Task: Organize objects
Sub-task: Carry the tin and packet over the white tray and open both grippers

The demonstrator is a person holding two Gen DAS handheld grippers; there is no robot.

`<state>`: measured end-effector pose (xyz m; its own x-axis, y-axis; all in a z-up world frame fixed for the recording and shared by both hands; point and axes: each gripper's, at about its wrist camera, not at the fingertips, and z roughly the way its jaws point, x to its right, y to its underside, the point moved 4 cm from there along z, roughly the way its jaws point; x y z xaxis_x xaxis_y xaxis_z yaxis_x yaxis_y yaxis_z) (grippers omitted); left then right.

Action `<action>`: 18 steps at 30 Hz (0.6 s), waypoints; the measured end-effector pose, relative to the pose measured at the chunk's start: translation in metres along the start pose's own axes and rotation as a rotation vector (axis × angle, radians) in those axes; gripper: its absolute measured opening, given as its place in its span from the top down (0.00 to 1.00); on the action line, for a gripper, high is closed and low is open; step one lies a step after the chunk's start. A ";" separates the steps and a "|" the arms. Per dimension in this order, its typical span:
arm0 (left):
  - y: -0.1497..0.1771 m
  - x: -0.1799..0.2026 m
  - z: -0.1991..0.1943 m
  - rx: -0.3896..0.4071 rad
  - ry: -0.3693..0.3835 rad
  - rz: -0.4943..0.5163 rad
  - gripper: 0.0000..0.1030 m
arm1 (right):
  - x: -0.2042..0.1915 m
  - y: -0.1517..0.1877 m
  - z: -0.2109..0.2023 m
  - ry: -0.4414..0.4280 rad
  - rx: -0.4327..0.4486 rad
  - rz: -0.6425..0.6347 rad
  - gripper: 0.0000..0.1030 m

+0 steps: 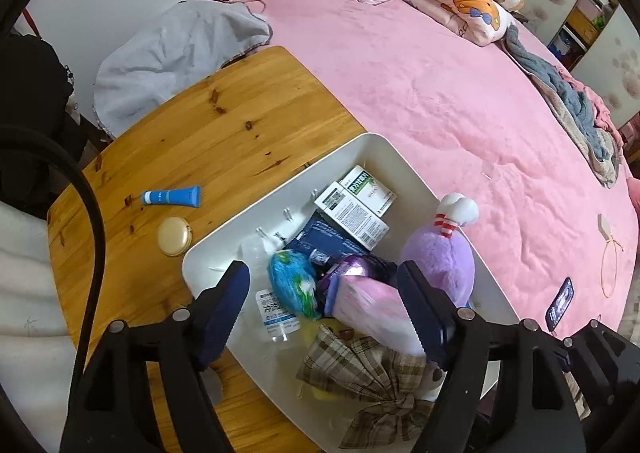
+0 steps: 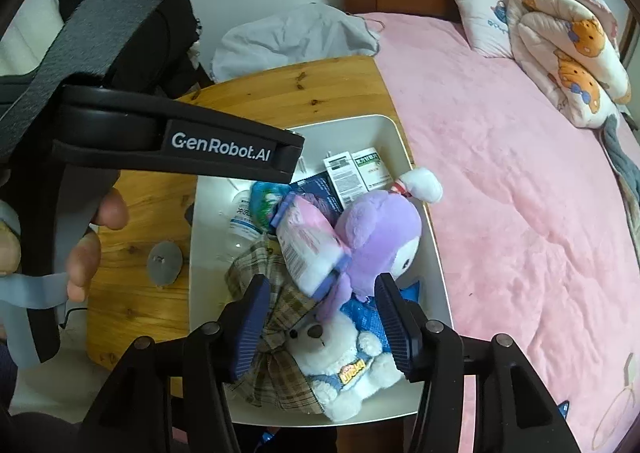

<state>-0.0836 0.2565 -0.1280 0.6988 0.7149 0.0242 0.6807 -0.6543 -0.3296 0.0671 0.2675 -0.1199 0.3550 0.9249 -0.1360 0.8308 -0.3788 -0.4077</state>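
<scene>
A white bin (image 1: 384,145) on the wooden table (image 1: 200,125) holds a purple plush (image 1: 440,257), a pink pack (image 1: 372,305), a plaid bow (image 1: 360,377), a blue-green bundle (image 1: 292,281), a small bottle (image 1: 276,313) and white boxes (image 1: 352,213). My left gripper (image 1: 324,305) hangs open over the bin, its pads either side of the pink pack without pressing it. My right gripper (image 2: 324,325) stands open above a white teddy bear (image 2: 332,349) and the plaid bow (image 2: 276,373), beside the purple plush (image 2: 380,237).
On the table left of the bin lie a blue tube (image 1: 172,197), a round cream compact (image 1: 174,236) and a grey disc (image 2: 164,257). A pink bed (image 1: 460,93) borders the table, with a phone (image 1: 560,303) on it. A person's hand (image 2: 96,237) holds the left gripper's body.
</scene>
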 end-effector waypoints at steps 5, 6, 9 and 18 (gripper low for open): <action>0.002 -0.009 -0.009 0.017 -0.012 -0.022 0.22 | -0.004 -0.005 -0.001 -0.006 0.005 -0.024 0.46; 0.002 -0.012 -0.011 0.019 -0.017 -0.025 0.22 | -0.004 -0.006 -0.001 -0.010 0.006 -0.026 0.46; 0.002 -0.019 -0.017 0.029 -0.026 -0.044 0.22 | -0.008 -0.009 -0.002 -0.018 0.012 -0.038 0.46; 0.003 -0.050 -0.037 0.072 -0.047 -0.130 0.22 | -0.024 -0.019 0.000 -0.039 0.015 -0.081 0.46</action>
<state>-0.1084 0.2095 -0.0954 0.5938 0.8041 0.0275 0.7458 -0.5374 -0.3937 0.0432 0.2526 -0.1085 0.2694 0.9533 -0.1367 0.8496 -0.3021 -0.4324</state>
